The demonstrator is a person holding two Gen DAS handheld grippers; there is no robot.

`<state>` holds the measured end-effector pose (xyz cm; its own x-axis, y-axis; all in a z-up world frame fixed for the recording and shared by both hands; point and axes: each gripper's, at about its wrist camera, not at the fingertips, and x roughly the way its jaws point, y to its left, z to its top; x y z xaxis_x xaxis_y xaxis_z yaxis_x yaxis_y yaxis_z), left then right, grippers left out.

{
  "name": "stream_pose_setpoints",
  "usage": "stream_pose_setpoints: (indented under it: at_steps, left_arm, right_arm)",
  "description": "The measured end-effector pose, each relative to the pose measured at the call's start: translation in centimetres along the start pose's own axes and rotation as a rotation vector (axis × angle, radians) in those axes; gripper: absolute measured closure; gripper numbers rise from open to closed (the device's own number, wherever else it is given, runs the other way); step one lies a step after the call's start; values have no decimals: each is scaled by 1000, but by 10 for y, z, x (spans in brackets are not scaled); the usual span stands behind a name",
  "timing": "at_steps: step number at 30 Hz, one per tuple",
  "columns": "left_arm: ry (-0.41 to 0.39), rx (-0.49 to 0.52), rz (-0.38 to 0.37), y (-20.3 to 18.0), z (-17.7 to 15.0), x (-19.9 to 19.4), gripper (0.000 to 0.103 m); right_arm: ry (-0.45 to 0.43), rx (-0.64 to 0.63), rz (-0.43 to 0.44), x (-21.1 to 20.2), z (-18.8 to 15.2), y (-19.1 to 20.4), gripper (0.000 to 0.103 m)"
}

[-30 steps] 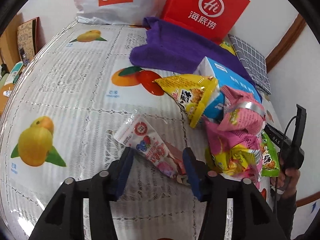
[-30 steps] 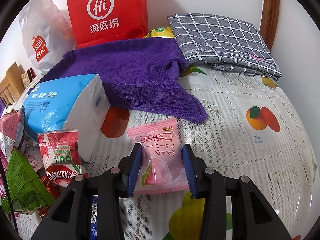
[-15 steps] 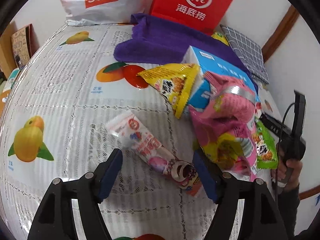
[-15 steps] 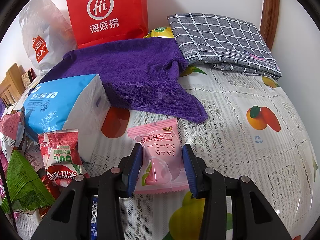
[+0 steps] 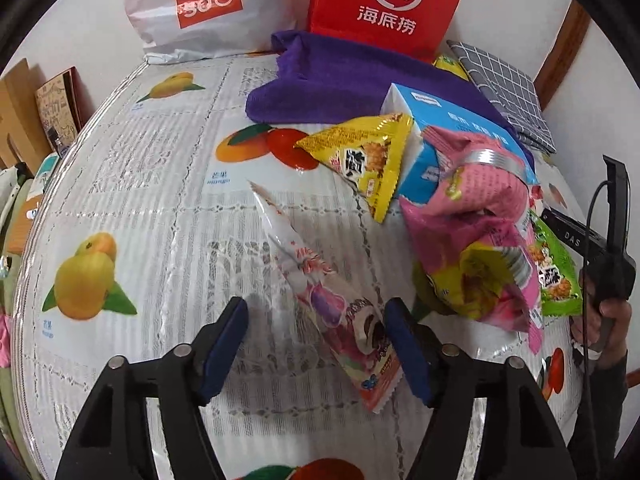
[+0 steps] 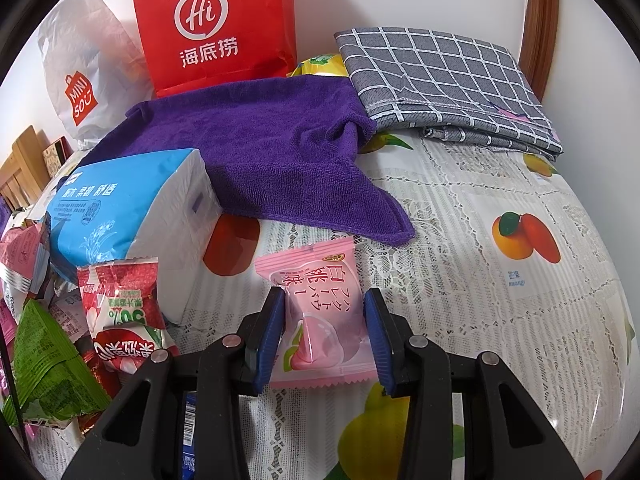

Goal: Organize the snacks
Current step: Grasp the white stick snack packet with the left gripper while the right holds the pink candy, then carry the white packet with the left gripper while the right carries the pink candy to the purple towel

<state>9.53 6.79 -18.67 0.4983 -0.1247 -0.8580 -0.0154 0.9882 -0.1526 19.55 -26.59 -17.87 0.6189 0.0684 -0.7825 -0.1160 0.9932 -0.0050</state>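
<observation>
A long white and pink snack packet (image 5: 320,284) lies on the fruit-print tablecloth (image 5: 132,184). My left gripper (image 5: 316,320) is open, and the packet's near end lies between its blue pads, close to the right one. A yellow triangular packet (image 5: 362,156), a large pink bag (image 5: 476,236) and a green packet (image 5: 554,276) are piled to the right. My right gripper (image 6: 324,320) is shut on a pink peach candy packet (image 6: 320,312), low over the cloth. A red packet (image 6: 120,304) and a green one (image 6: 44,364) lie to its left.
A blue tissue pack (image 6: 128,216) stands beside the pile. A purple towel (image 6: 260,152), a grey checked cloth (image 6: 440,84), a red paper bag (image 6: 216,28) and a white MINISO bag (image 5: 200,4) stand at the back by the wall.
My left gripper has opened wider and let go of the long packet, which now lies turned lengthwise on the cloth. The right gripper and its pink packet have not moved.
</observation>
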Motion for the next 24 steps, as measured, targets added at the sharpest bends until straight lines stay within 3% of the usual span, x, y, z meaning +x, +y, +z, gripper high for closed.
stream_pose_setpoints:
  at_steps: [2,4,10,13,16,20,24]
  left_arm:
    - [-5,10,19,-2,3,2,55]
    - [-6,35,36,-5,4,2,64]
    - [-4,18,1,1,4,1,63]
    - [-13,-1,-26,3,6,4,49]
    - [-29,8,-3,-2,7,8,49]
    - [-33,16,68,-2,9,8,78]
    - [-30,-20,16,8,10,-3,83]
  right_arm:
    - [-2,-9,-4,-2,-2,1,65]
    - [0,-13,-21,-8,-5,1,66]
    - [-40,4,-26,-48,-14,-6,66]
    - [-61,16,-32,-67,-19,-9,66]
    - [-77,20,-28,-84,-27,-7,66]
    - [-75,0,-31,-99,-39,1,66]
    - [-68,-9,-34,-109,-45,7,66]
